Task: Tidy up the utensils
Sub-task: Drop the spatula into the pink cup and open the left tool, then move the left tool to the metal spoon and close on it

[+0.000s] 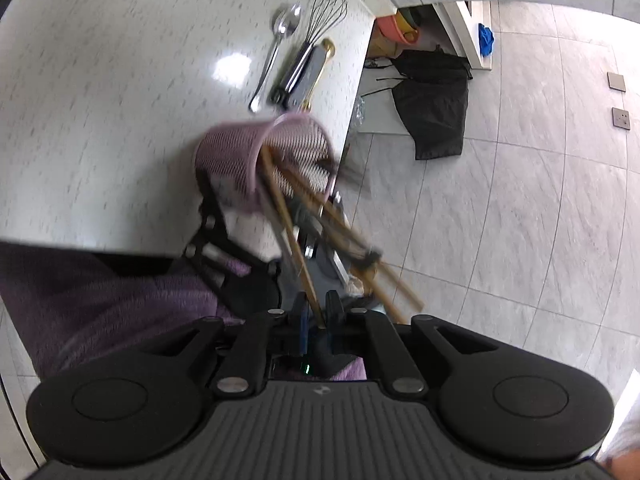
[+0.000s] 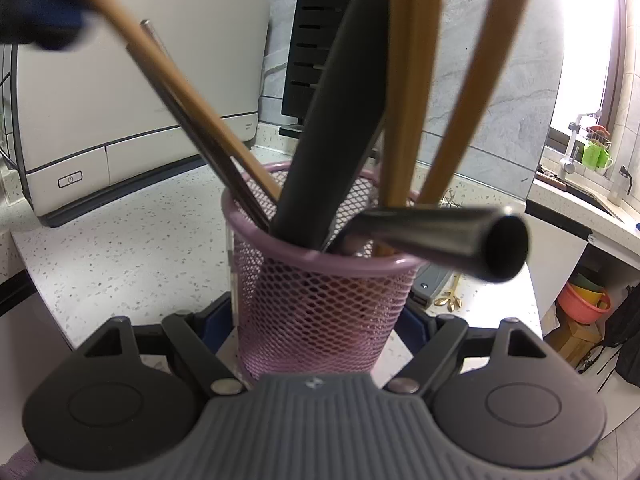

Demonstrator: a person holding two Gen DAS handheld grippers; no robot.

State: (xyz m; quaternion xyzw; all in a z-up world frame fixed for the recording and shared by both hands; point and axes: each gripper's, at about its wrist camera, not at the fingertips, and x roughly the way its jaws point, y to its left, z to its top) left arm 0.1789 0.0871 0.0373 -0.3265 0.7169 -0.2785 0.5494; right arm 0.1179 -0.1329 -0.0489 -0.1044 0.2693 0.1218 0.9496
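A pink mesh cup [image 2: 320, 300] sits between the wide-set fingers of my right gripper [image 2: 318, 322], which is shut on it. The cup holds a black handle [image 2: 336, 120], a steel tube handle [image 2: 440, 236], two wooden handles [image 2: 408, 80], a thin metal stick [image 2: 188, 120] and a wooden stick [image 2: 180, 96]. My left gripper [image 1: 316, 316] is nearly closed on the top end of that wooden stick [image 1: 292, 248], above the tilted cup [image 1: 256, 160]. It appears blurred at the top left of the right wrist view [image 2: 40, 12].
A spoon [image 1: 276, 52], a whisk [image 1: 320, 28] and a grey and gold utensil [image 1: 316, 72] lie on the speckled white counter [image 1: 100, 100] near its edge. A white appliance [image 2: 140, 80] and a black knife block [image 2: 320, 48] stand behind. A purple sleeve [image 1: 80, 300] shows below.
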